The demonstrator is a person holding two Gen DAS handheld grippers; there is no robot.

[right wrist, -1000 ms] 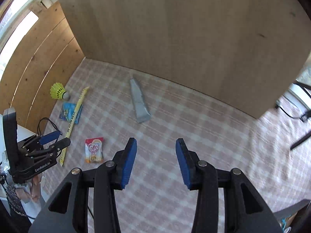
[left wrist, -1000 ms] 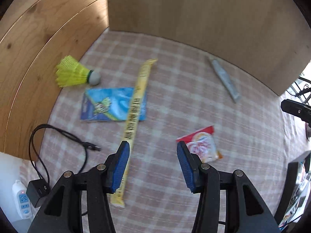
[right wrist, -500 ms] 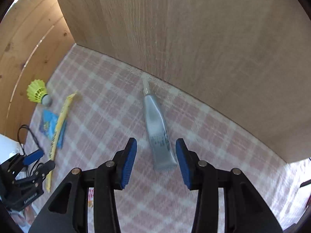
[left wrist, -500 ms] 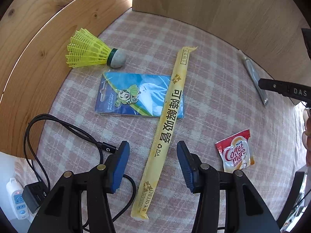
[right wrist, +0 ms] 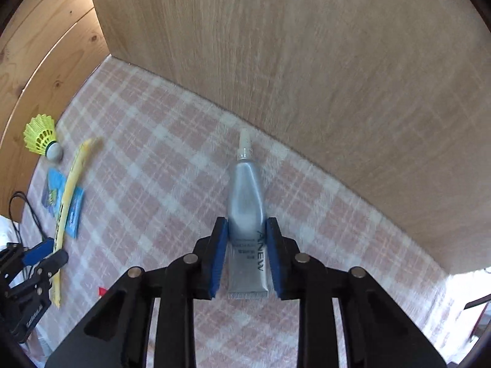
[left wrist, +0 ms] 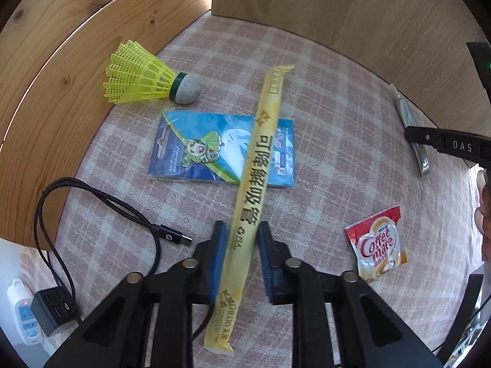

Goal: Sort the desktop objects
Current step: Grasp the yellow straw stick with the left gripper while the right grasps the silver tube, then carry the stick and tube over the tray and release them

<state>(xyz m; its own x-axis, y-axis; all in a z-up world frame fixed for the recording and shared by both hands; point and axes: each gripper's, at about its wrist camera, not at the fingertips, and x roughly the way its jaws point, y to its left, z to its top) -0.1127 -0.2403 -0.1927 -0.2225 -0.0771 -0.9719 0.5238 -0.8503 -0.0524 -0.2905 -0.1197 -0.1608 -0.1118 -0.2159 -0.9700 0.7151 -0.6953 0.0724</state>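
left tool (left wrist: 241,245) pinching yellow straw packet (left wrist: 250,196); right tool (right wrist: 247,245) pinching silver tube (right wrist: 245,205), both just closing; shuttlecock (left wrist: 144,76), blue card (left wrist: 199,150) beside packet unsorted.

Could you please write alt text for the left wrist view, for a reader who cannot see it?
The left tool has just been closing on a long yellow packet, which lies across a blue card on a checked cloth. A yellow shuttlecock, black cable and creamer sachet lie around it.
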